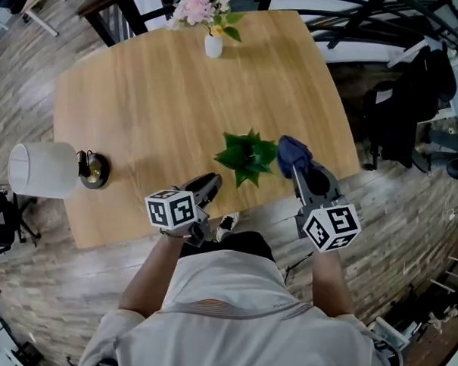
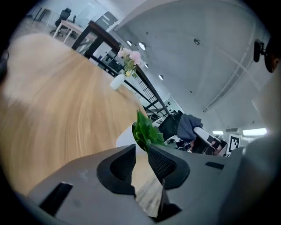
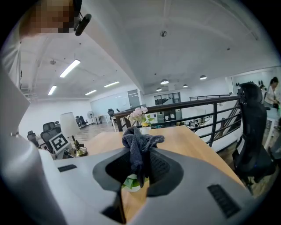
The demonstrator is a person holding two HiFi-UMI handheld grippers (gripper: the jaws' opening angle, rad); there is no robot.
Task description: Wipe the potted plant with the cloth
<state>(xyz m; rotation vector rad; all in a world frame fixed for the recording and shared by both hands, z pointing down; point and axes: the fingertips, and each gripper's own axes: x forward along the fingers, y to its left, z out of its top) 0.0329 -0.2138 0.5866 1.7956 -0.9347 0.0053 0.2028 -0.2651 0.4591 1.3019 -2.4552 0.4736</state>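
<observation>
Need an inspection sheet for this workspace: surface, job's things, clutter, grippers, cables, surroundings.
Surface: light wooden table with rounded edges.
Job's things: green leafy potted plant in a white pot, upright near the near edge; dark blue-grey cloth, bunched, just right of the plant.
Clutter: white vase of pink flowers at the far edge; white-shaded lamp with a brass base at the left edge.
Grippers: left gripper jaws slightly apart, nothing between them, aimed at the plant; right gripper shut on the cloth.
Cables: nothing seen.
Surroundings: wood-plank floor; black office chair; black railing.
</observation>
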